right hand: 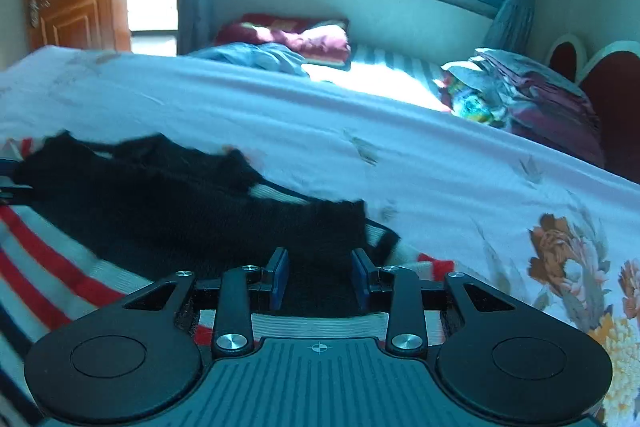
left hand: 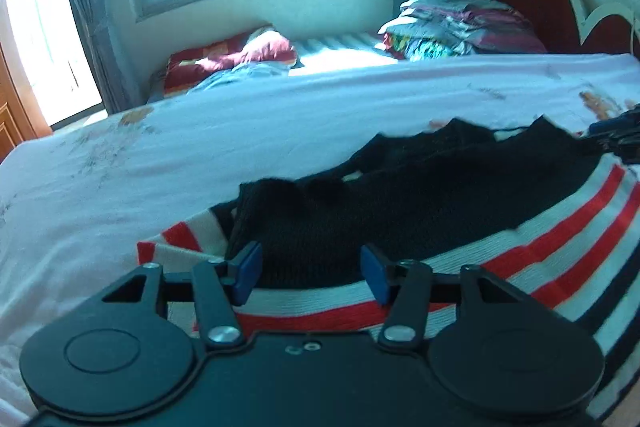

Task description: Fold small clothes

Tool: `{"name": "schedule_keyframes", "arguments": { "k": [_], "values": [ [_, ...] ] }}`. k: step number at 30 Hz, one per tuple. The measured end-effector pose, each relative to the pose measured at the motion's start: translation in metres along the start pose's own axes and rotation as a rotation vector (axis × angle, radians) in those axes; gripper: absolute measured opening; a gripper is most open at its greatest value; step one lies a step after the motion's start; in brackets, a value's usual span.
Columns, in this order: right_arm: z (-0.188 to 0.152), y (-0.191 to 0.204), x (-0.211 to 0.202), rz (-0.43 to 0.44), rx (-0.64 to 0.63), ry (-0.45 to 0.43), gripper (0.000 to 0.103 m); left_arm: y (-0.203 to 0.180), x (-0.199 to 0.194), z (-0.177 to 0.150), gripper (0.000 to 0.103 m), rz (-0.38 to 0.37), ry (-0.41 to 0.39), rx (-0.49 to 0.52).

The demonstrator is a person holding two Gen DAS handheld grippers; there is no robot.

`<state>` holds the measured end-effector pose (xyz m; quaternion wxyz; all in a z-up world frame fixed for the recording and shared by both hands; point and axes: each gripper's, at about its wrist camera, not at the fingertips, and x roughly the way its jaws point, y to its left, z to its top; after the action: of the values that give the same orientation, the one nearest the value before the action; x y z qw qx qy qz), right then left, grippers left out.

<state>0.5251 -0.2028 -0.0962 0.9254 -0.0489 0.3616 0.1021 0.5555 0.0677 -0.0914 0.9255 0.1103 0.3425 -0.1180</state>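
Sweater (left hand: pixel 400 223): I judge it soft, light knit; lies folded on bed (left hand: pixel 200 155).
Hold: near striped hem corners.
Left gripper (left hand: pixel 310 273): released, empty.
Right gripper (right hand: pixel 319 281): released, empty.

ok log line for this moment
left gripper: open, empty | right gripper: open, empty | striped sweater: black part folded over stripes, on floral bedsheet

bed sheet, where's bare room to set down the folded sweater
The bed sheet lies bare between the sweater and the red pillow under the window, and on the flowered stretch beside the sweater's edge. It is crowded by the headboard, where the stacked bedding sits.
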Motion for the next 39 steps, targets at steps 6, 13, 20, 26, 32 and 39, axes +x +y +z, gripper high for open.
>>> {"name": "schedule_keyframes", "arguments": {
  "k": [6,13,20,26,32,39],
  "values": [
    [-0.019,0.081,-0.004,0.176,-0.146,0.047,0.034,-0.065,0.000,-0.008,0.059,-0.126,0.023,0.053],
    [-0.050,0.018,-0.021,0.011,-0.018,0.090,0.034,-0.011,-0.012,-0.046,0.071,-0.008,0.070,-0.032],
    [-0.058,0.012,-0.054,-0.028,0.016,0.042,0.034,-0.019,-0.040,-0.047,0.058,-0.007,0.022,-0.010],
    [-0.059,0.080,-0.063,0.096,-0.089,0.032,0.034,-0.081,-0.046,-0.050,0.058,-0.099,0.021,0.050],
    [-0.093,0.090,-0.064,0.062,-0.119,0.111,0.034,-0.089,-0.050,-0.074,0.061,-0.096,0.047,0.055],
    [-0.092,0.064,-0.075,-0.014,-0.072,0.118,0.034,-0.047,-0.064,-0.078,0.060,-0.012,0.037,0.001]
  ]
}}
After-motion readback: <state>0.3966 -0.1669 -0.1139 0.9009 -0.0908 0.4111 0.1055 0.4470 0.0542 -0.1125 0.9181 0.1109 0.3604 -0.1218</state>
